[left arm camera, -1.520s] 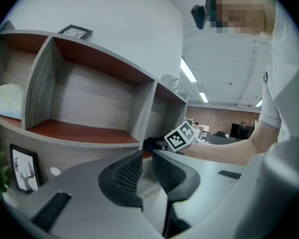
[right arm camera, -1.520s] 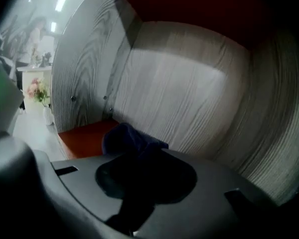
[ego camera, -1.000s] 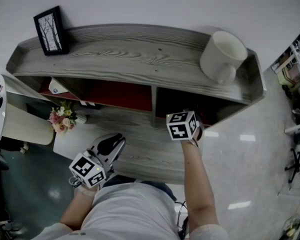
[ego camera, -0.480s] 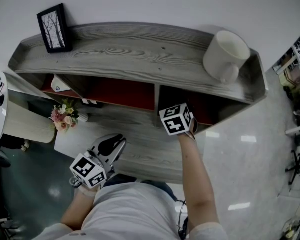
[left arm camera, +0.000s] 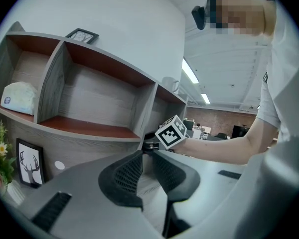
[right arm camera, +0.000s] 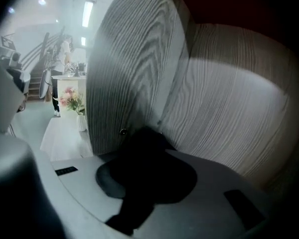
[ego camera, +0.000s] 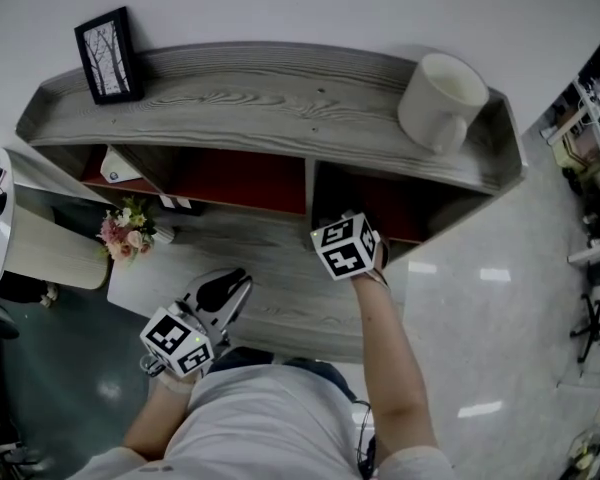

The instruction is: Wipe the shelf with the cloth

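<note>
The grey wooden shelf (ego camera: pixel 260 108) has red-lined compartments under its top board. My right gripper (ego camera: pixel 346 243) reaches into the right compartment, close to the divider (ego camera: pixel 309 190); its jaws are hidden under the top board in the head view. In the right gripper view, the right gripper (right arm camera: pixel 148 151) is shut on a dark cloth (right arm camera: pixel 144 166), which presses against the grey wood of the compartment. My left gripper (ego camera: pixel 225 290) hangs near my body over the lower board, shut and holding nothing (left arm camera: pixel 143 159).
A framed picture (ego camera: pixel 105 56) stands at the top board's left end and a white mug (ego camera: pixel 440 101) at its right end. A white packet (left arm camera: pixel 19 97) lies in the left compartment. Flowers (ego camera: pixel 123 233) sit on a white table to the left.
My right gripper has slid left inside the right compartment, toward the divider, with the cloth in it. The left gripper has stayed where it was.
</note>
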Demonstrator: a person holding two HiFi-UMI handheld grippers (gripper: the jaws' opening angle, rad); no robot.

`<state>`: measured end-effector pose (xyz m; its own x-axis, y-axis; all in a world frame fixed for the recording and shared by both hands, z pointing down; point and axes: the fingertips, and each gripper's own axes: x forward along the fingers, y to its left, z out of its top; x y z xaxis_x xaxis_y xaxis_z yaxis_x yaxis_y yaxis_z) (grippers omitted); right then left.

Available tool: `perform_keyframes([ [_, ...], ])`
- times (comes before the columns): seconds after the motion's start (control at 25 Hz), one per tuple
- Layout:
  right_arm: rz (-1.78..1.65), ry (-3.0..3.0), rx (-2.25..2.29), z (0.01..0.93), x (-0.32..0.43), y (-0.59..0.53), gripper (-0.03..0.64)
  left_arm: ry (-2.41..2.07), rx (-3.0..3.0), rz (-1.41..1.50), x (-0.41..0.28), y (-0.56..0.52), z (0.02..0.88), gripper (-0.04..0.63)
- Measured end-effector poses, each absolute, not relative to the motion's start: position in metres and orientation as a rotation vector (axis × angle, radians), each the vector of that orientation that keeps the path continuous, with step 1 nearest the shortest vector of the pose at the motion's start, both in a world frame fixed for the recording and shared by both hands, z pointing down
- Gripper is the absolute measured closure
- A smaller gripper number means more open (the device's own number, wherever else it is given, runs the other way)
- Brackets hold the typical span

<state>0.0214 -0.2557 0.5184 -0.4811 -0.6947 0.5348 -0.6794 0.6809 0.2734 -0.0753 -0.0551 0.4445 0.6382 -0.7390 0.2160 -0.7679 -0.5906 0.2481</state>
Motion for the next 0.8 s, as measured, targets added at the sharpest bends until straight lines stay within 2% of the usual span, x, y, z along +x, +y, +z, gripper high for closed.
perform_keyframes([
  [0.48,0.041,-2.281,1.150,0.516,0.024,-0.212,0.545,-1.135,2.587,0.129,-0.066,-0.053,0.442,0.543],
  [0.8,0.053,-2.126,1.324,0.522,0.080,-0.216,0.545,-1.086,2.610,0.129,-0.056,-0.054,0.442,0.543],
])
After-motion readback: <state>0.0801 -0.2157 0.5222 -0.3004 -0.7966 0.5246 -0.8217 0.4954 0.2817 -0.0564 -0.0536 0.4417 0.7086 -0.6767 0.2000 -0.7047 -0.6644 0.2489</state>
